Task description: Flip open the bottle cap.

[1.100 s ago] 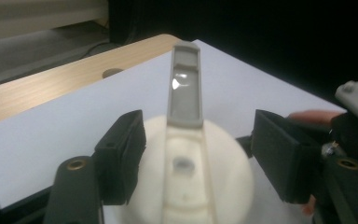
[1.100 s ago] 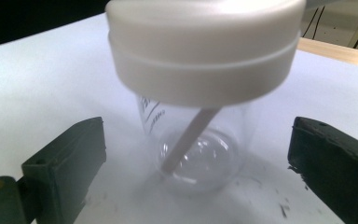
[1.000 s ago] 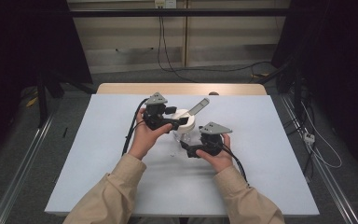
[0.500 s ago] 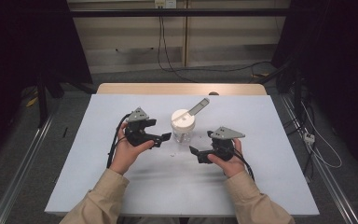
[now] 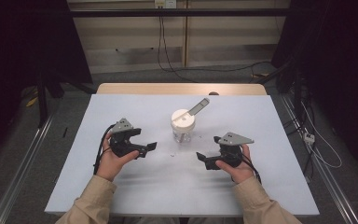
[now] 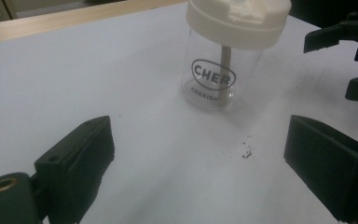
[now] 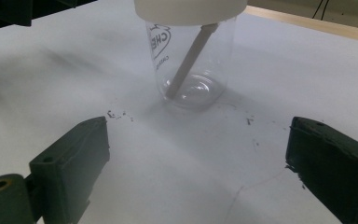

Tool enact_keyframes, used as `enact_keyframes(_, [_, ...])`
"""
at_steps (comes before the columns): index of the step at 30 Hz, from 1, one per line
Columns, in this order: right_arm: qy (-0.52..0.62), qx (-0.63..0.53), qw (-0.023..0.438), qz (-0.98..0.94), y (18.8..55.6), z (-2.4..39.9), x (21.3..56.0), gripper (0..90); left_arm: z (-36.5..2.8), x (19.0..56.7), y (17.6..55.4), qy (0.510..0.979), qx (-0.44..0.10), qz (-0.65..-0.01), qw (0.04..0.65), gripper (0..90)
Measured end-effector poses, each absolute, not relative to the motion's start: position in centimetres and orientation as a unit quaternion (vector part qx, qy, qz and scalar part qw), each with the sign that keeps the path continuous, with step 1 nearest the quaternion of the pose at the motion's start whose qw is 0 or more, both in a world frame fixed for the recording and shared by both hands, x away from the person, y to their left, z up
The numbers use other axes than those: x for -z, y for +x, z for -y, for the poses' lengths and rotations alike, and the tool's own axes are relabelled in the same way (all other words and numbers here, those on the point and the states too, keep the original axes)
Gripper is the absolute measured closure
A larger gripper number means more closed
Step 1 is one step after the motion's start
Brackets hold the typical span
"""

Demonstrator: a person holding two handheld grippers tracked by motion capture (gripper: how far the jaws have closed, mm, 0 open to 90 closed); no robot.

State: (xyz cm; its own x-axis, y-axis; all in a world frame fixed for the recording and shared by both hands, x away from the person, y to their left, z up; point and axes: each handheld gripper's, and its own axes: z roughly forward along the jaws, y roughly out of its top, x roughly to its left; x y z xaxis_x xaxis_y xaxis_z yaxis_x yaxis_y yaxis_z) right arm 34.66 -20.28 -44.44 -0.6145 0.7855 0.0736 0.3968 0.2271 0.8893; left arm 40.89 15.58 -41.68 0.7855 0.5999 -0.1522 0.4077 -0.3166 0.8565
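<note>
A clear jar (image 5: 183, 130) with a cream lid (image 5: 182, 119) stands upright mid-table, and a grey stick (image 5: 198, 107) pokes out through the lid. The jar (image 6: 219, 79) has dark lettering. The stick (image 7: 189, 60) slants down to its bottom. My left gripper (image 5: 150, 148) is left of the jar and apart from it. It is open; its jaws have just been opening, with nothing between them (image 6: 200, 158). My right gripper (image 5: 200, 158) is right of the jar, also apart and open. Its jaws have just been closing slightly on nothing (image 7: 196, 163).
The white table (image 5: 270, 126) has a wooden far edge (image 5: 182, 88). A few dark specks (image 5: 172, 154) lie in front of the jar. Cables (image 5: 307, 135) run over the floor at the right, and metal rails flank the table.
Both hands have drawn back from the jar, the left one to the left and the right one to the right. The jar stands free where it was.
</note>
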Motion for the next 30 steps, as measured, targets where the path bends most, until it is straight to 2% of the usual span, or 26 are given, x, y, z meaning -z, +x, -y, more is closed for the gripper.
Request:
enact_keyframes(18, [0.399,-0.481,0.207,-0.753,32.3,23.2,44.7,6.2,-19.6,42.6,38.5,0.801,-0.111,-0.323,0.492,7.4])
enact_keyframes(30, [0.399,-0.476,0.203,-0.757,31.3,24.3,45.1,6.5,-20.9,43.1,37.7,0.801,-0.116,-0.33,0.486,7.4])
